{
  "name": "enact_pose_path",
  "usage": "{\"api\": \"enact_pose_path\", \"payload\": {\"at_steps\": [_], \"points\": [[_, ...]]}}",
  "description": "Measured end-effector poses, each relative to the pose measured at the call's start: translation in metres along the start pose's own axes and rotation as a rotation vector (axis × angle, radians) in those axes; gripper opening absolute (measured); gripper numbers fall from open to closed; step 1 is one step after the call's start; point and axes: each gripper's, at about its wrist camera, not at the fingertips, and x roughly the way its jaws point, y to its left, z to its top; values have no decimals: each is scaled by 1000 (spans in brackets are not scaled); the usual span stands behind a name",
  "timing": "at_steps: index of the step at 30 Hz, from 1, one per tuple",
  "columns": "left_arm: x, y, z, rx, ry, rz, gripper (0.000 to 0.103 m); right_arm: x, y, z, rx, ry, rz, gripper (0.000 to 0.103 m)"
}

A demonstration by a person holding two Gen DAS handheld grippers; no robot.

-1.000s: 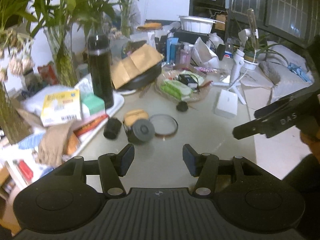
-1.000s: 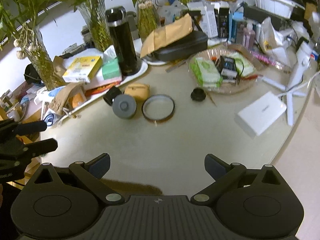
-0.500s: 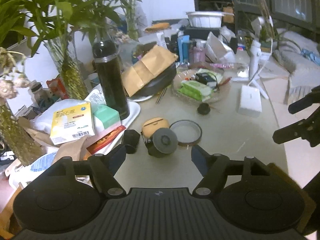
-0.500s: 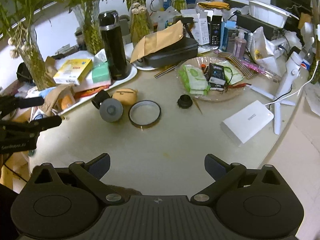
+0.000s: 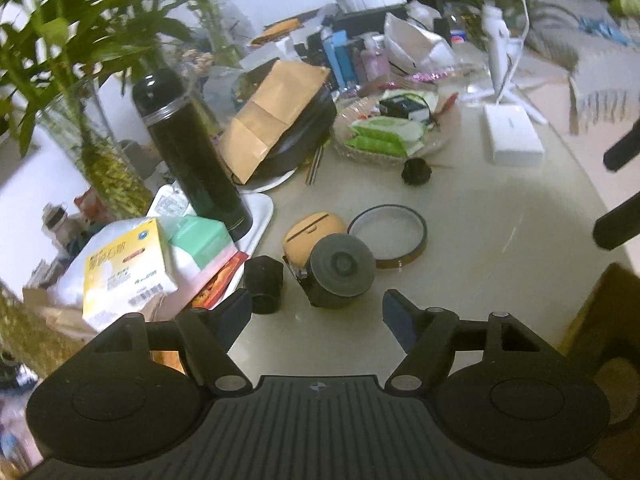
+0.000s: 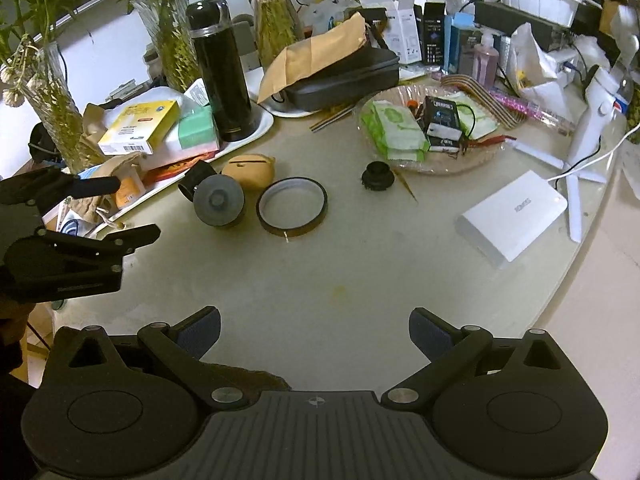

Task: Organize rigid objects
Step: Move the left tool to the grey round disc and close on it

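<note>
On the beige table lie a dark grey round object point(image 5: 338, 274), a black cylinder point(image 5: 264, 282), a tan case point(image 5: 312, 229), a brown tape ring point(image 5: 387, 236) and a small black knob point(image 5: 417, 171). My left gripper point(image 5: 317, 316) is open and empty, just short of the grey round object. The same items show in the right wrist view: the grey object point(image 6: 219, 200), the tape ring point(image 6: 292, 211) and the knob point(image 6: 376, 176). My right gripper point(image 6: 315, 330) is open and empty, well back from them. The left gripper point(image 6: 116, 210) shows there at the left.
A white tray point(image 6: 256, 130) holds a black flask point(image 6: 224, 68), a yellow box point(image 6: 140, 126) and a green box. A glass dish point(image 6: 432, 164) holds packets. A white box point(image 6: 514, 214), a black pouch point(image 6: 344, 80) under a brown envelope and plant vases point(image 6: 52, 108) surround the table.
My left gripper has moved forward and left toward the grey round object and opened wider. My right gripper has shifted slightly and stays open.
</note>
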Motion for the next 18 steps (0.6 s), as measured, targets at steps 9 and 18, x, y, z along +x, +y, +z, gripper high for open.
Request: {"api": "enact_pose_path", "payload": {"at_steps": [9,18], "points": [[38,-11,3,182,7,-23,72,7,-6,2,-27,-14,-37,100],[75,-26,7,327,11,-38,72,15,-11,4,-29,-13,-37,100]]}}
